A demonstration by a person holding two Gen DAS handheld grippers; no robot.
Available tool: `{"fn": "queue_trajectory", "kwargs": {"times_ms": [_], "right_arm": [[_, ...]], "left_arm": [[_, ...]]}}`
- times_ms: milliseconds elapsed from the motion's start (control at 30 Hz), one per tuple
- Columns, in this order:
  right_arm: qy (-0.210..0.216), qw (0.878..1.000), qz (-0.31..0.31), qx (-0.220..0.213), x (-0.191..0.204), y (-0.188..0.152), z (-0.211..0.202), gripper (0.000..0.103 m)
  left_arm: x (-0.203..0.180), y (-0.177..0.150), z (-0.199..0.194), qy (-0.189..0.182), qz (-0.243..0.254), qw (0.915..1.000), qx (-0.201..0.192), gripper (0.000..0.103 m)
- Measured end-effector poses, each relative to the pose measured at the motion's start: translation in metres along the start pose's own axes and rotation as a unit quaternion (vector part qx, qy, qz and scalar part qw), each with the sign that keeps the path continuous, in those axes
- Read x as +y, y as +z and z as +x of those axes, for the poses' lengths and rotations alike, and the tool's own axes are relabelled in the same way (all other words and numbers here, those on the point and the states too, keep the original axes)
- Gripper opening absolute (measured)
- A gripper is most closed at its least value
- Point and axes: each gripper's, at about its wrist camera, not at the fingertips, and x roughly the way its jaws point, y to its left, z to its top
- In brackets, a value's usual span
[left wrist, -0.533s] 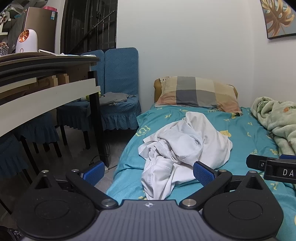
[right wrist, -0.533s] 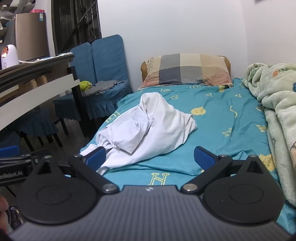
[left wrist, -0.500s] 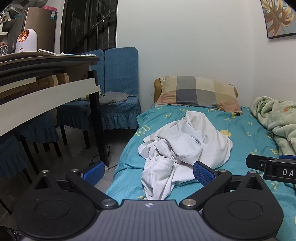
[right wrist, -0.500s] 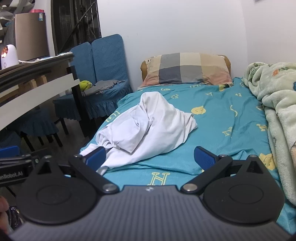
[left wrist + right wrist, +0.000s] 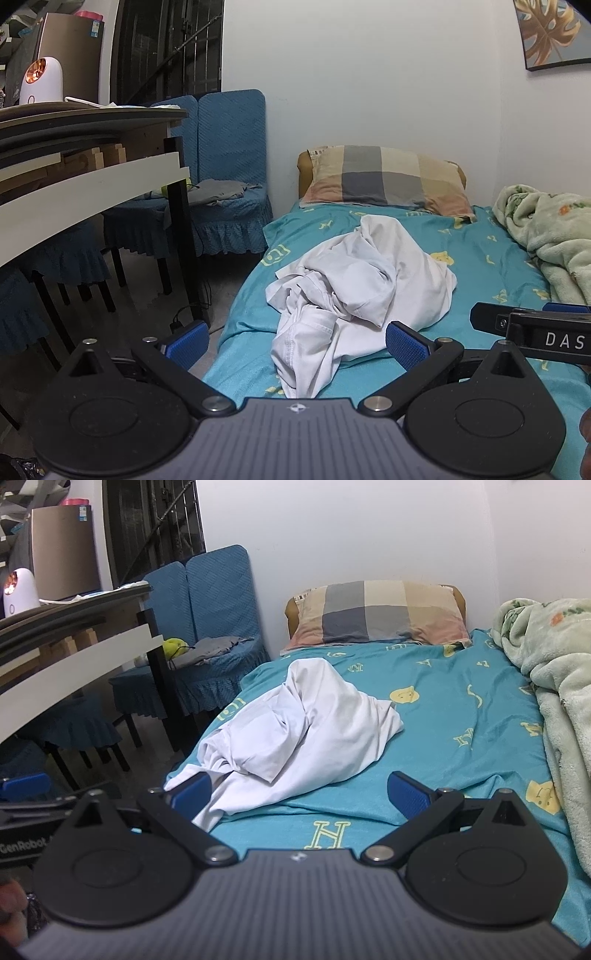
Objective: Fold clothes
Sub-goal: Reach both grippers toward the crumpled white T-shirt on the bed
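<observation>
A crumpled white garment (image 5: 354,288) (image 5: 295,731) lies in a heap on the teal bed sheet (image 5: 480,266) (image 5: 461,701), near the bed's left edge. My left gripper (image 5: 295,341) hovers short of the heap, jaws wide open with nothing between them. My right gripper (image 5: 301,794) is also open and empty, held above the sheet just right of the garment's near end. The right gripper's black body (image 5: 532,328) shows at the right edge of the left wrist view, and part of the left gripper (image 5: 26,805) at the left edge of the right wrist view.
A checked pillow (image 5: 384,181) (image 5: 376,613) lies at the head of the bed. A pale green blanket (image 5: 546,236) (image 5: 554,686) is bunched along the right side. Left of the bed stand a table (image 5: 92,177) and blue-covered chairs (image 5: 229,192); a cable (image 5: 188,314) lies on the floor.
</observation>
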Motion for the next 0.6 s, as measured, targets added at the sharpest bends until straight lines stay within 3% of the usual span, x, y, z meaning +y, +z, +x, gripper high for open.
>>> {"fn": "queue_trajectory", "kwargs": {"times_ms": [600], "right_arm": [[-0.006, 1.0, 0.014, -0.011, -0.004, 0.0035, -0.0052, 0.103]], "left_arm": [[-0.0012, -0.0033, 0.0027, -0.014, -0.002, 0.9999, 0.0, 0.102]]}}
